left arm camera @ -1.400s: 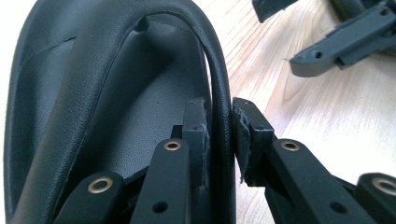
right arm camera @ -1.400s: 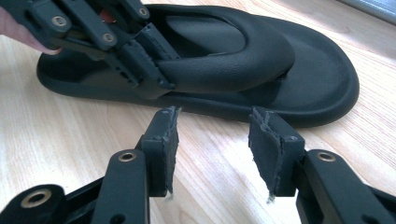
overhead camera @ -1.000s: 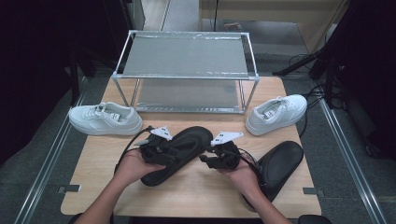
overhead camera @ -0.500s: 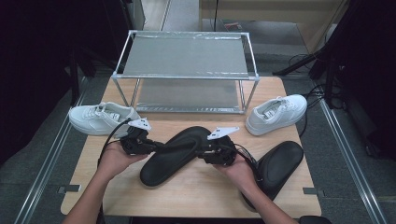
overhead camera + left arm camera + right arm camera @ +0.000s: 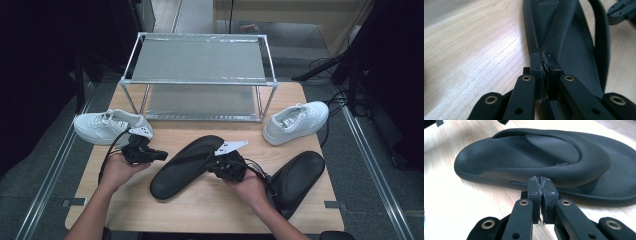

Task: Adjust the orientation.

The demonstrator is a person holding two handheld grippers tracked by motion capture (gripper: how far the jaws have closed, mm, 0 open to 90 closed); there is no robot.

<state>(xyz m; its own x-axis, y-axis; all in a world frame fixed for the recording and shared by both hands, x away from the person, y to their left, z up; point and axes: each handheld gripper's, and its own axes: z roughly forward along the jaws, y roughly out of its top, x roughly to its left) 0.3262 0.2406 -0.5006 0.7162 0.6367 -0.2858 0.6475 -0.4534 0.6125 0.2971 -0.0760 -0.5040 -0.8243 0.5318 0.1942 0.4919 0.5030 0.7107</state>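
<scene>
High view puts the black sandal [image 5: 187,166] lying slantwise in the middle of the counter [image 5: 210,205], with my left gripper [image 5: 159,155] just off its left side and my right gripper [image 5: 216,165] against its right edge, and I see nothing pinched in either one. From here I also get the surroundings: a second sandal [image 5: 296,176] near my right forearm, a white sneaker [image 5: 107,126] at the left, another sneaker [image 5: 296,121] at the right, and a two-tier rack [image 5: 200,75] at the back. I judge the sandal light, moulded from soft foam or rubber, springy and not brittle, with a matte skin that should not slip much. The thick sole rim or the broad strap look like the best places to pinch; the strap will probably flex, so the rim seems steadier. The left gripper view shows what the overhead cannot: the jaws clenched pad to pad on nothing, pointing along the sandal's [image 5: 569,42] length with the strap forking away ahead. The right gripper view shows its jaws likewise clamped together and empty, level with the counter, facing the sandal's [image 5: 544,167] side, where the strap arches over the footbed and the sole's rounded edge shows plainly.
</scene>
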